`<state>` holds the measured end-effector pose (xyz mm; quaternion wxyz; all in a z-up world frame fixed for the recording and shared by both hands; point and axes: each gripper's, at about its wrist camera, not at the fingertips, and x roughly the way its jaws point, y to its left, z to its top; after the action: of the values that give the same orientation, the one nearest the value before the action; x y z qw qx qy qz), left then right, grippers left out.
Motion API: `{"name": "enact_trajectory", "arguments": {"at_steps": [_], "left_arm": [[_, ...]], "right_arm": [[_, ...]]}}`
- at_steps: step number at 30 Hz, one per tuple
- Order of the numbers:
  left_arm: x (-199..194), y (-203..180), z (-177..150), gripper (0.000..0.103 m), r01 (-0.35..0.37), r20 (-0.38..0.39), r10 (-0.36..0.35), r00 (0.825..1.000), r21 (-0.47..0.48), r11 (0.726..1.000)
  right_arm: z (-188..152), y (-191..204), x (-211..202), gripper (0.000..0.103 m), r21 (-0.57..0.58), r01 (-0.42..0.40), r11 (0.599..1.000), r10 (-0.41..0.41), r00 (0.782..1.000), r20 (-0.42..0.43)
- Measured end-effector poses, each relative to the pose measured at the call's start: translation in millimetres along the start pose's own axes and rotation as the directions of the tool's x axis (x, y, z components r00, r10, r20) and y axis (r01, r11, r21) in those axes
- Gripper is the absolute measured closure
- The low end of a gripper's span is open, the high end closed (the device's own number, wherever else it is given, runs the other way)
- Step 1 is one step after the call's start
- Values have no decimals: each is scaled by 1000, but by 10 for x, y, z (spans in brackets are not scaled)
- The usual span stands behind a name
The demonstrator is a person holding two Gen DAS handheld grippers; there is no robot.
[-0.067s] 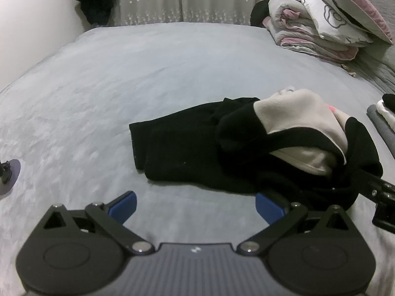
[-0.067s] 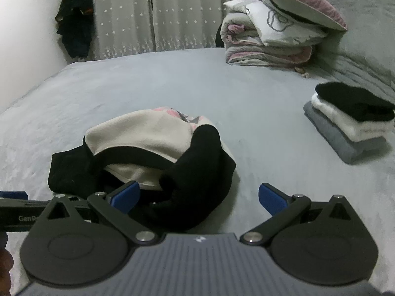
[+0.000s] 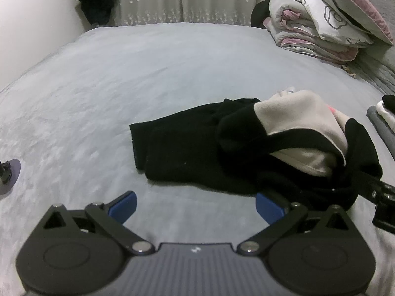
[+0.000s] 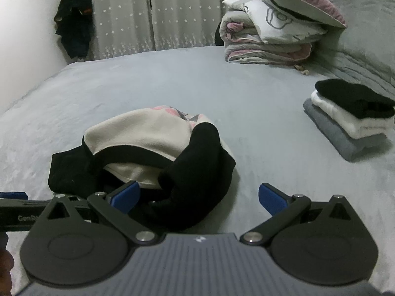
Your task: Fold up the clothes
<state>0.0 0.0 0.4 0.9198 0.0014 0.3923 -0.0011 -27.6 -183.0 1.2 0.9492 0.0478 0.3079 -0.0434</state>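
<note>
A crumpled black and cream garment (image 3: 259, 148) lies on the grey bed, its black sleeve stretched out to the left. In the right wrist view the same garment (image 4: 153, 153) bulges up with a pink print on top. My left gripper (image 3: 196, 207) is open, just short of the garment's near edge, its right pad beside the black fabric. My right gripper (image 4: 199, 198) is open too; its left finger sits against the black fold and its right finger hangs over bare sheet. Neither holds anything.
A folded stack of black, white and grey clothes (image 4: 350, 116) sits at the right. Folded quilts and a pillow (image 4: 271, 34) are piled at the far end. A dark garment (image 4: 74, 32) hangs by the curtain. The bed (image 3: 123, 86) spreads wide to the left.
</note>
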Motion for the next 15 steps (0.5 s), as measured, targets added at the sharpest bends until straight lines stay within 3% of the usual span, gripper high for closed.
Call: {"name": "enact_trajectory", "arguments": {"at_steps": [6,15], "left_arm": [[-6,71,30,0,6,-13,-7,1000,-19,1000],[13,33,26,0,-2,-10,2,1000,-12,1000]], "right_arm": [[-34,-8,-13,0,7,-4,1000,4,1000,20],[-20,-67,50,0,28,-4,1000,5,1000,-23]]}}
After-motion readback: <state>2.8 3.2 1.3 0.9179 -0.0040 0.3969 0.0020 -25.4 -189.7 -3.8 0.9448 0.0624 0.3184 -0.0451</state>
